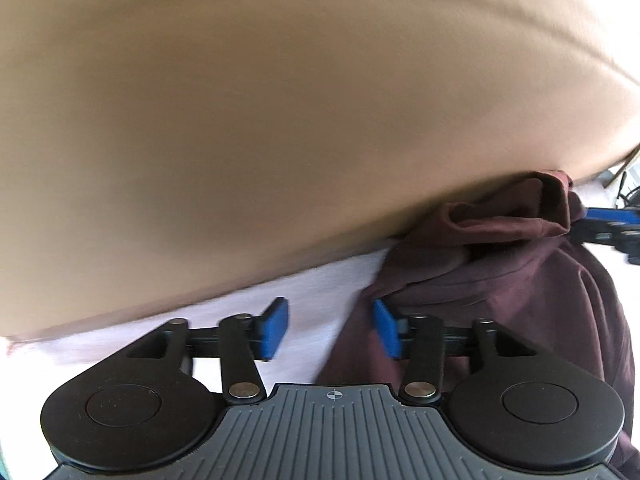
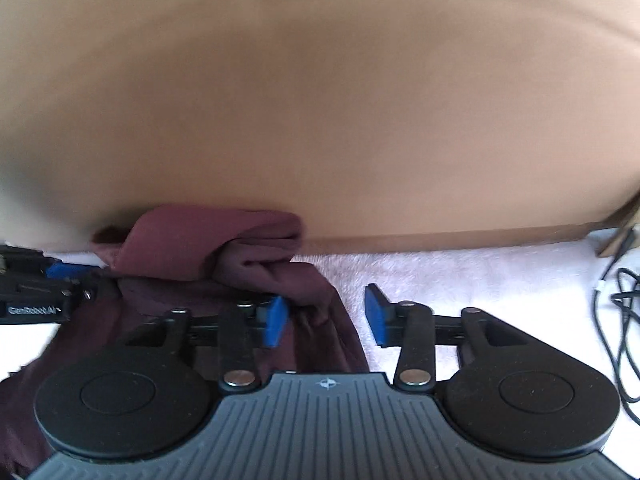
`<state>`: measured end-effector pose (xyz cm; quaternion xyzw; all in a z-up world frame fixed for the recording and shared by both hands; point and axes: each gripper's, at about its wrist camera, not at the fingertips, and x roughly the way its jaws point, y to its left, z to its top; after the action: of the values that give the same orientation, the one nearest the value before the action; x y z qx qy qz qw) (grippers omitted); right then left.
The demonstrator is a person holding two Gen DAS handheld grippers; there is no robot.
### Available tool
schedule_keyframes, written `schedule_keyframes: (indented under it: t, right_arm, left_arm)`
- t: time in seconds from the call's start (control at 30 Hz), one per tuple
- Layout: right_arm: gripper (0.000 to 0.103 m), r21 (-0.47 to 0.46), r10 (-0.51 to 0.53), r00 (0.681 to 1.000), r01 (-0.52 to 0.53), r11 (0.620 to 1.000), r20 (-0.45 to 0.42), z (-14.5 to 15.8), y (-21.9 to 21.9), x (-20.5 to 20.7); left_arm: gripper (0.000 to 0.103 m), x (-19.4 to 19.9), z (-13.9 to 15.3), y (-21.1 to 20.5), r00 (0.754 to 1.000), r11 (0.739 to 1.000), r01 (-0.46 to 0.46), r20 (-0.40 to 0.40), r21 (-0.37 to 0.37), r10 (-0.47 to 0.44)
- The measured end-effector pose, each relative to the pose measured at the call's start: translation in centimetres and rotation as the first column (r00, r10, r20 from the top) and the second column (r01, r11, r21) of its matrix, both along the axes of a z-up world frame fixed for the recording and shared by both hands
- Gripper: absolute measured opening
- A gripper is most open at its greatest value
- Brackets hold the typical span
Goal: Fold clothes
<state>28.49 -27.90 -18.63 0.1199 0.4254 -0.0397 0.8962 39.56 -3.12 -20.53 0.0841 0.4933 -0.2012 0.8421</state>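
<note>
My left gripper (image 1: 330, 330) stood released, its blue pads straddling the edge of the maroon garment (image 1: 500, 280). My right gripper (image 2: 326, 318) gaped too, the bunched, soft cloth (image 2: 224, 252) by its left pad. Everything lay on a fuzzy white cover (image 2: 460, 276) against a smooth tan board (image 2: 320, 100); black cables (image 2: 624, 320) trailed at right.

Soft even daylight, no hard shadows, tan surface (image 1: 280, 100) heavily smeared and out of focus in both views, white cloth (image 2: 480, 276) near overexposed, strong fisheye bending with dark corners, maroon garment (image 1: 500, 272) fairly sharp.
</note>
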Motion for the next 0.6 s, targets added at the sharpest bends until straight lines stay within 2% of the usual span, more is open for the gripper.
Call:
schedule_keyframes:
  t: [0.17, 0.2, 0.3, 0.33, 0.4, 0.47, 0.57, 0.6]
  right_arm:
    - [0.050, 0.043, 0.014, 0.999, -0.016, 0.999, 0.039, 2.9, -1.7, -5.2]
    - [0.051, 0.065, 0.014, 0.999, -0.016, 0.998, 0.031, 2.9, -1.7, -6.4]
    - [0.051, 0.134, 0.010, 1.000, -0.009, 0.991, -0.006, 2.4, -1.9, -8.9]
    - [0.051, 0.160, 0.003, 1.000, 0.000, 0.987, -0.019, 2.1, -1.9, -9.5]
    - [0.051, 0.209, -0.016, 0.999, 0.025, 0.978, -0.045, 1.2, -1.7, -11.1]
    - [0.051, 0.252, -0.042, 0.997, 0.059, 0.966, -0.070, 0.0, -1.0, -12.8]
    - [0.043, 0.328, -0.077, 0.991, 0.109, 0.938, -0.110, -2.2, -1.0, -14.4]
    - [0.031, 0.355, -0.081, 0.989, 0.120, 0.927, -0.123, -2.9, -1.2, -14.6]
  left_arm:
    - [0.072, -3.3, 3.1, 2.6, 0.999, 1.000, 0.009, 0.038, 0.003, -0.009]
    - [0.076, -4.4, 3.6, 2.9, 0.999, 1.000, 0.012, 0.037, -0.009, -0.011]
    - [0.078, -6.9, 5.2, 4.7, 0.999, 0.999, 0.042, 0.032, -0.029, -0.041]
    - [0.078, -6.5, 6.3, 6.7, 0.998, 0.998, 0.051, 0.029, -0.039, -0.050]
    - [0.080, -8.6, 6.4, 8.5, 0.998, 0.997, 0.059, 0.022, -0.059, -0.058]
    - [0.082, -10.0, 5.5, 8.1, 0.999, 0.998, 0.038, 0.005, -0.055, -0.038]
    - [0.082, -11.3, 4.7, 7.7, 0.999, 0.998, -0.016, -0.041, -0.065, 0.014]
    - [0.082, -11.5, 5.0, 8.4, 0.997, 0.996, -0.041, -0.062, -0.074, 0.036]
